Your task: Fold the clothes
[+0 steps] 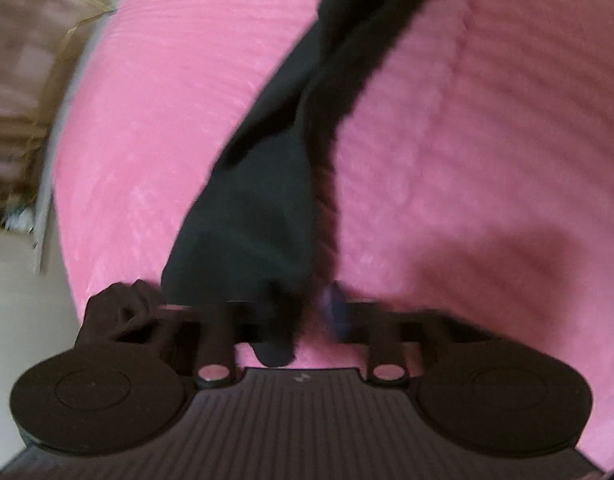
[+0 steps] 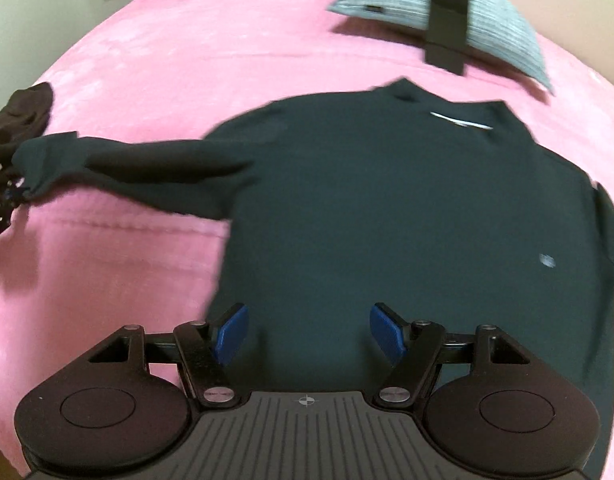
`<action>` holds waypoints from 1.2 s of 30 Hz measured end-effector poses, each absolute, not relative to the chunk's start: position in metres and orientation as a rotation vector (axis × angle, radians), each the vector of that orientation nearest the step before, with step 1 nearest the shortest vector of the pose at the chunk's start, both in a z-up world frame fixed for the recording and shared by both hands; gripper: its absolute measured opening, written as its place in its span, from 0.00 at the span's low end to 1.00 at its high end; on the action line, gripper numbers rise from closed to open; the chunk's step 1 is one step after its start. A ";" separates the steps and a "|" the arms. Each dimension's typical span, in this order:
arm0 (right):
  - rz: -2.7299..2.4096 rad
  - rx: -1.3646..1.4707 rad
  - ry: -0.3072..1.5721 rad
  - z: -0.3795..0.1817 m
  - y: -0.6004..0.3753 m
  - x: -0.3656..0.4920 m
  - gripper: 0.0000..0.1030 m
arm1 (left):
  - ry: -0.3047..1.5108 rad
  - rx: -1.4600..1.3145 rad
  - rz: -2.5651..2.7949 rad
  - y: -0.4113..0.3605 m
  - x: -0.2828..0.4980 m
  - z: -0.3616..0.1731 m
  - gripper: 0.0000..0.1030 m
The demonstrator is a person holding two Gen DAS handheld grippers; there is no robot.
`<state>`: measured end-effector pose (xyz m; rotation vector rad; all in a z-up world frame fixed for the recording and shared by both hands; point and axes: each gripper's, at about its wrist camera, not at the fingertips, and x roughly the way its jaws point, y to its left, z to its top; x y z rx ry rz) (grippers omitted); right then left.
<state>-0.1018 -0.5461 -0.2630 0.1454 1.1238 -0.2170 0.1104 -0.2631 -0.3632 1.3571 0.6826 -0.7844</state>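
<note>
Now, sweater (image 2: 387, 208): dark, long-sleeved, soft, limp, light; flat on pink bedcover (image 2: 155, 60).
left gripper (image 1: 303, 320): pinching sleeve cuff (image 1: 247, 240).
right gripper (image 2: 307, 332): spread, empty, over hem.
grab spot: likely hem edge or shoulder seam.

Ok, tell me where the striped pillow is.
In the right wrist view the striped pillow lies at the upper right on the pink bedspread, just beyond the dark sweater's collar, a black object propped against it.
</note>
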 end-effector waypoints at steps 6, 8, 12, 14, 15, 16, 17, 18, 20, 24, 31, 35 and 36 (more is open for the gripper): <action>-0.166 0.158 1.124 -0.259 -0.536 -0.086 0.80 | 0.682 1.336 -0.727 -0.229 0.095 -0.315 0.02; -0.146 0.165 1.127 -0.261 -0.531 -0.083 0.82 | 0.750 1.334 -0.751 -0.215 0.076 -0.309 0.02; -0.092 0.174 1.139 -0.262 -0.522 -0.080 0.82 | 0.953 1.321 -0.787 -0.191 0.044 -0.322 0.08; -0.064 0.172 1.133 -0.260 -0.518 -0.081 0.82 | 1.060 1.233 -0.783 -0.182 0.043 -0.320 0.14; -0.055 0.168 1.134 -0.261 -0.517 -0.082 0.82 | 1.083 1.173 -0.773 -0.179 0.046 -0.315 0.16; -0.045 0.164 1.135 -0.261 -0.517 -0.082 0.82 | 1.084 1.116 -0.758 -0.177 0.052 -0.309 0.22; -0.039 0.162 1.138 -0.262 -0.516 -0.083 0.82 | 1.084 1.059 -0.743 -0.175 0.059 -0.302 0.29; -0.038 0.162 1.145 -0.264 -0.516 -0.084 0.82 | 1.082 1.005 -0.728 -0.174 0.065 -0.296 0.33; -0.042 0.159 1.153 -0.266 -0.516 -0.087 0.82 | 1.049 0.945 -0.693 -0.182 0.087 -0.296 0.42; -0.055 0.144 1.161 -0.268 -0.515 -0.092 0.82 | 1.020 0.901 -0.648 -0.195 0.133 -0.314 0.43; -0.084 0.153 1.173 -0.274 -0.511 -0.094 0.82 | 1.085 0.935 -0.696 -0.199 0.159 -0.345 0.03; -0.087 0.184 1.169 -0.275 -0.506 -0.090 0.82 | 1.072 0.822 -0.543 -0.171 0.166 -0.321 0.03; -0.093 0.201 1.168 -0.275 -0.507 -0.090 0.82 | 1.097 0.832 -0.545 -0.171 0.165 -0.325 0.03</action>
